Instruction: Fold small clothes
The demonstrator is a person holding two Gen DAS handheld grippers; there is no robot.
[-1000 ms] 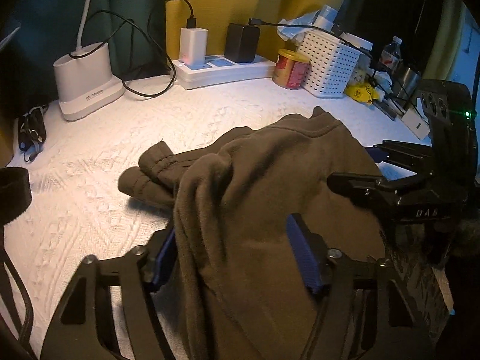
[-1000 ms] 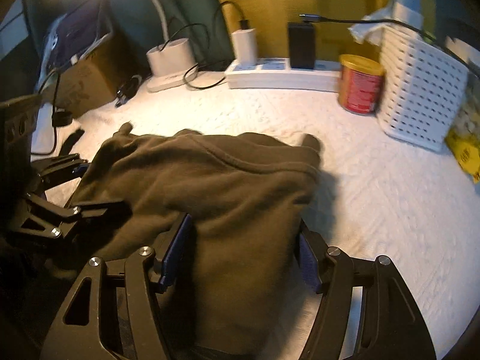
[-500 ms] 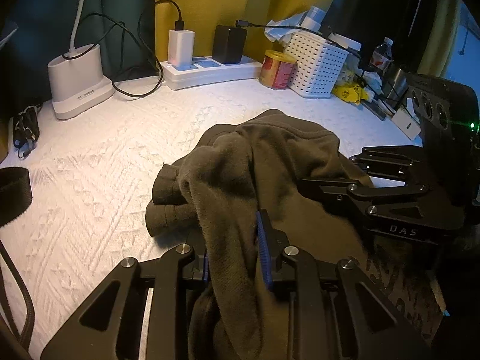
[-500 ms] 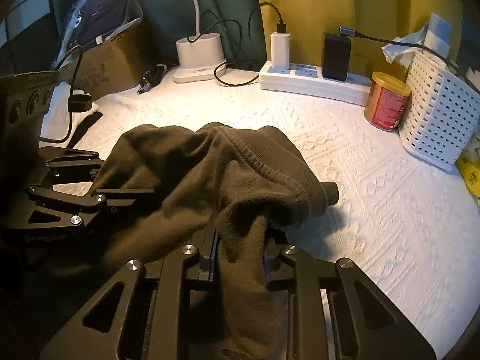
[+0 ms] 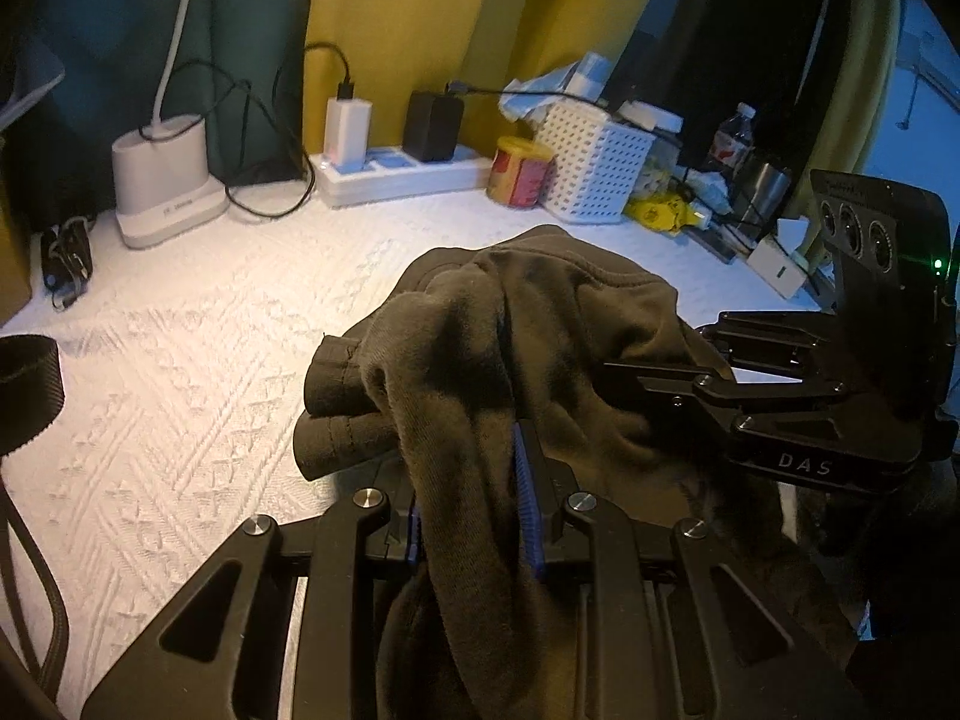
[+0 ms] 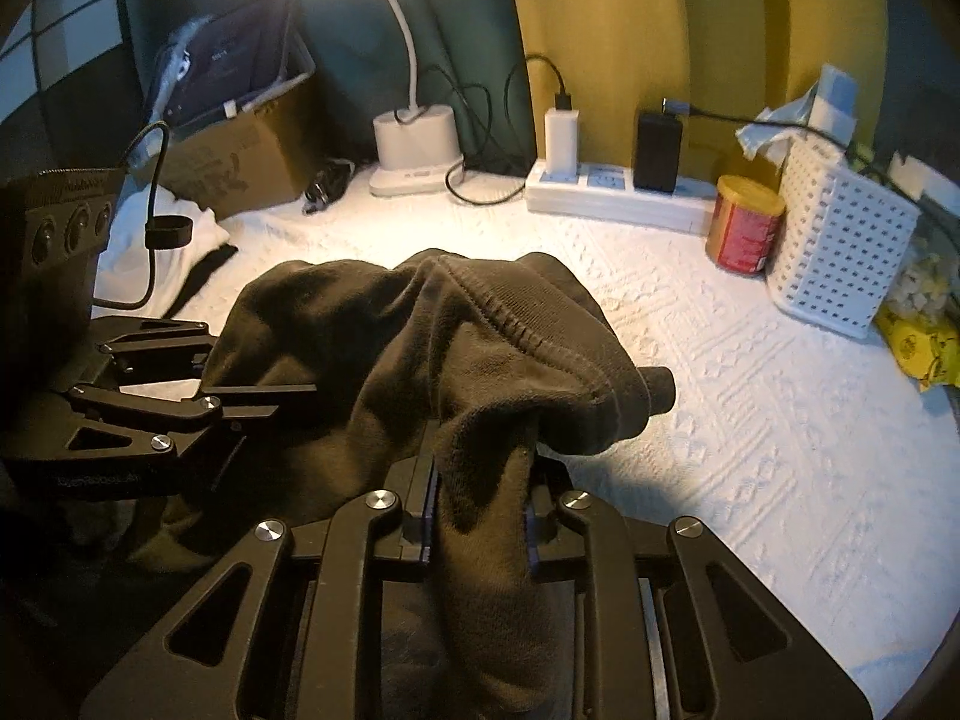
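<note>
Garment (image 5: 540, 324) bunching near power strip (image 5: 408, 177); I'm clamping left claw (image 5: 468, 516) and right claw (image 6: 477, 504) on near edge, raising it for folding.

Lamplit white quilted surface (image 6: 750, 420), yellow wall (image 6: 660, 18)

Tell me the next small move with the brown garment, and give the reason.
Probably carry the gripped edge forward, over the part still on the white cover. Both the left gripper and right gripper have just been closing and now pinch bunched folds of the brown garment, whose far end lies crumpled on the cover.
</note>
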